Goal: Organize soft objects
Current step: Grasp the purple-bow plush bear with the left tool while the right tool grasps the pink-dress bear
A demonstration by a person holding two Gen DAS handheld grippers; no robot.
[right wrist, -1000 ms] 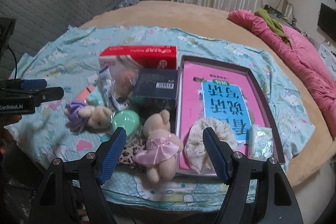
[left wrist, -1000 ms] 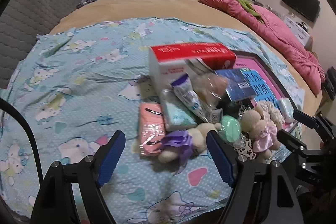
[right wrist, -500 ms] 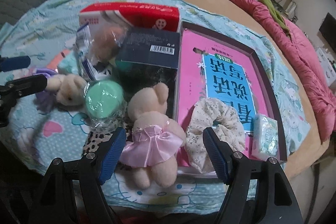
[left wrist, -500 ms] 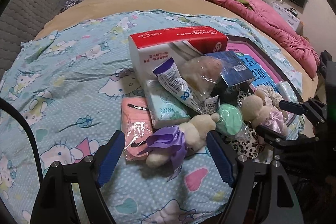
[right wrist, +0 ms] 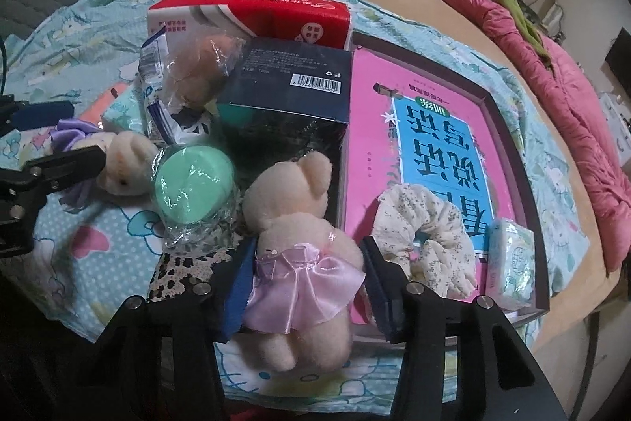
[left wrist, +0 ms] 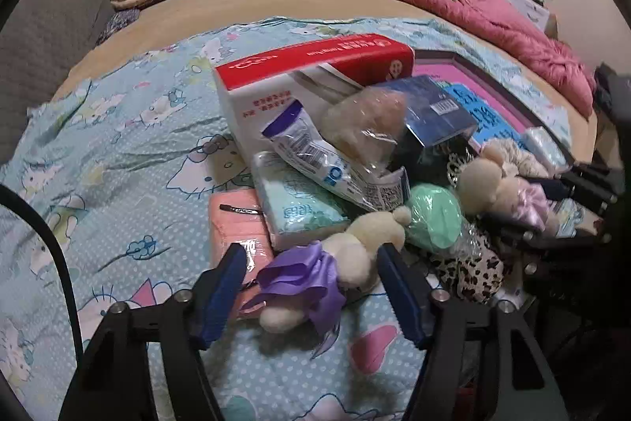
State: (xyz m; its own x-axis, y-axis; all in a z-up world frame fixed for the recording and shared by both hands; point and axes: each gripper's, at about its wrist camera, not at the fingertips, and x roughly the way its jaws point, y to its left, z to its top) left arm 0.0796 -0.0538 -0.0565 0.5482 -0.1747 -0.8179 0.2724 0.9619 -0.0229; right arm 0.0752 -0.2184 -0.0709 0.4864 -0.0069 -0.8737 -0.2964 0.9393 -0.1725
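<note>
Right gripper [right wrist: 303, 279] open, 2 blue pads either side of pink-skirted plush bear [right wrist: 299, 247], near centre. Green wrapped puff [right wrist: 193, 180] just left of bear. White floral scrunchie [right wrist: 430, 235] right, on pink book [right wrist: 426, 145]. Dark box [right wrist: 292, 85] beyond bear. Left gripper [right wrist: 47, 133] far left around purple-bowed plush [right wrist: 118, 160].

The tray [right wrist: 508, 141] lies right of the pile, holding a book [right wrist: 430, 129] and scrunchie [right wrist: 430, 223]. The tissue box [right wrist: 252, 14] stands far behind two near plush bears [right wrist: 303, 235].

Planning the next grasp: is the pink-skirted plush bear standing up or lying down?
Lying down. The pink-skirted plush bear is flat on the bedsheet, head away from the camera, between the open right hand-held gripper fingers.
</note>
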